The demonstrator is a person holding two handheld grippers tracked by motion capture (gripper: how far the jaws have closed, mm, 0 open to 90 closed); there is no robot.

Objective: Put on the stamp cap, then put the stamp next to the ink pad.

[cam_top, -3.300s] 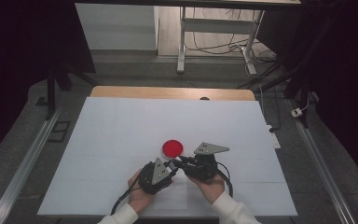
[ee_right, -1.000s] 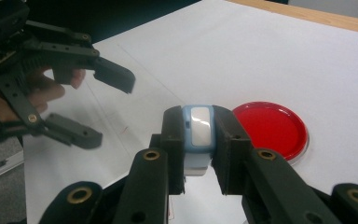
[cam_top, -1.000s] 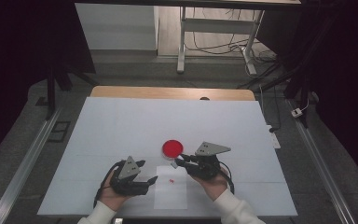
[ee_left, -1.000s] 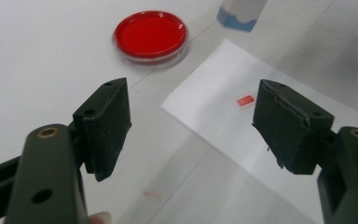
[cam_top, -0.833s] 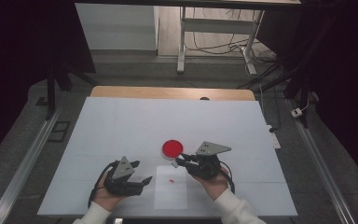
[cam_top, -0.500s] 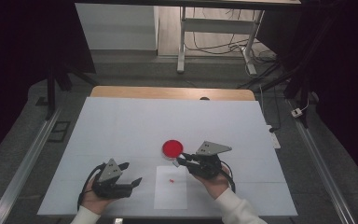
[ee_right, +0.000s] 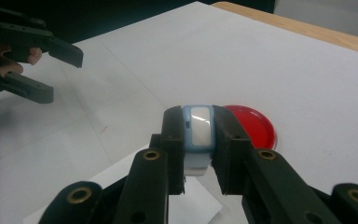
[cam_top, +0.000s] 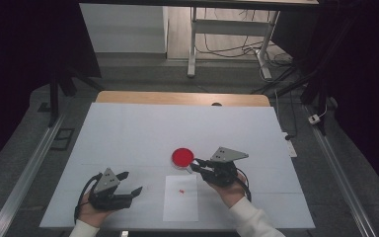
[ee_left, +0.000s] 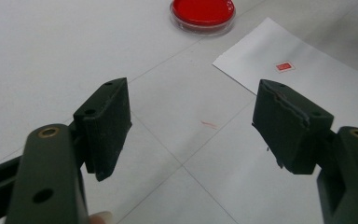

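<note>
My right gripper (cam_top: 196, 165) is shut on a small light-blue and white object (ee_right: 199, 133), whose white face shows between the jaws, and holds it just above the table beside a red round dish (cam_top: 182, 157). In the right gripper view the dish (ee_right: 260, 127) lies just behind the jaws. My left gripper (cam_top: 132, 181) stands open near the front left of the table, with nothing between its fingers (ee_left: 105, 126). Ahead of it lie the red dish (ee_left: 203, 11) and a white paper sheet (ee_left: 317, 88) with a tiny red square (ee_left: 284, 66).
The white paper sheet (cam_top: 181, 202) lies at the front edge between the two hands, on the white table cover (cam_top: 143, 128). A wooden table edge (cam_top: 177, 98) runs along the back. Dark floor and metal rails flank the table.
My left gripper has moved left along the front of the table, away from the right gripper and off the paper. The right gripper and its held object have stayed put.
</note>
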